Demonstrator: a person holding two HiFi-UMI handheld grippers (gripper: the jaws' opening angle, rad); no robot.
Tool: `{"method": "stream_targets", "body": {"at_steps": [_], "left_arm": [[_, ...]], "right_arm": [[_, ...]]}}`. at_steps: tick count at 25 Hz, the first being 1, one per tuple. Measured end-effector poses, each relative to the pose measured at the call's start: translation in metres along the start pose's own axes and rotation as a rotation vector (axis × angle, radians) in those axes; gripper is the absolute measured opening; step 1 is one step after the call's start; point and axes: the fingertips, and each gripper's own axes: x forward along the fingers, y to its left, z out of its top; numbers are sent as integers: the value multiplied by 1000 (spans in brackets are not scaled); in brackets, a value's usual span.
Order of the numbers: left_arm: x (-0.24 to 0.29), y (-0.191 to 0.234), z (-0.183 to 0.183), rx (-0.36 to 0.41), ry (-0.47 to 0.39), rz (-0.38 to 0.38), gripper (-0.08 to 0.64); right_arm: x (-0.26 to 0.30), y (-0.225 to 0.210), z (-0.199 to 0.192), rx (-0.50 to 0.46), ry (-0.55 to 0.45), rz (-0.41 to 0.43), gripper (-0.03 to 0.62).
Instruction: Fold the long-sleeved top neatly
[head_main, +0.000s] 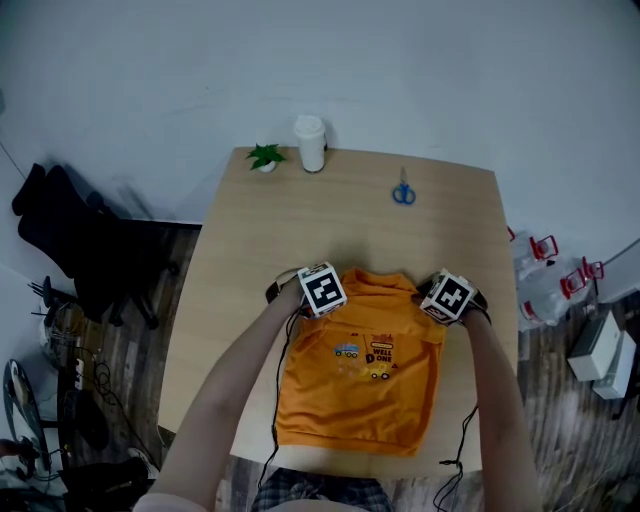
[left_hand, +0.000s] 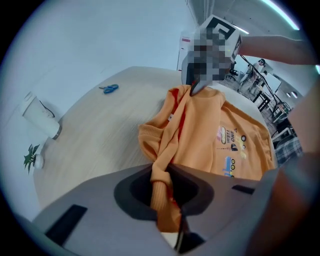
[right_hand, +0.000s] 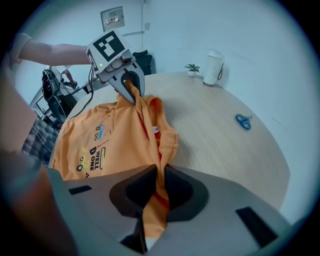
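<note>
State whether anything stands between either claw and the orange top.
Nothing does. The left claw and the right claw are each shut on the orange top. Scissors, cup and plant lie apart at the table far end.

"WELL DONE" in dark letters within the chest print of the orange top (right_hand: 120, 142)

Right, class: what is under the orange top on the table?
The orange top lies on the wooden table, and bare wood shows beside and beyond it. Anything directly beneath the fabric is covered, so it cannot be seen.
</note>
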Motion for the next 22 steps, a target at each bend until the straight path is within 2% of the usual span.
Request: {"method": "stream_targets", "body": {"at_steps": [9,15,22], "left_arm": [[-57,-25,14,50,-138,170,57],[-85,-60,7,150,-165,284,58],[-108,-106,-1,209,-201,380,60]], "right_arm": [[-48,25,7,-22,-130,-172,57],[-75,62,8,-105,-217,-297,57],[-100,110,5,-190,-269,-438,57]]}}
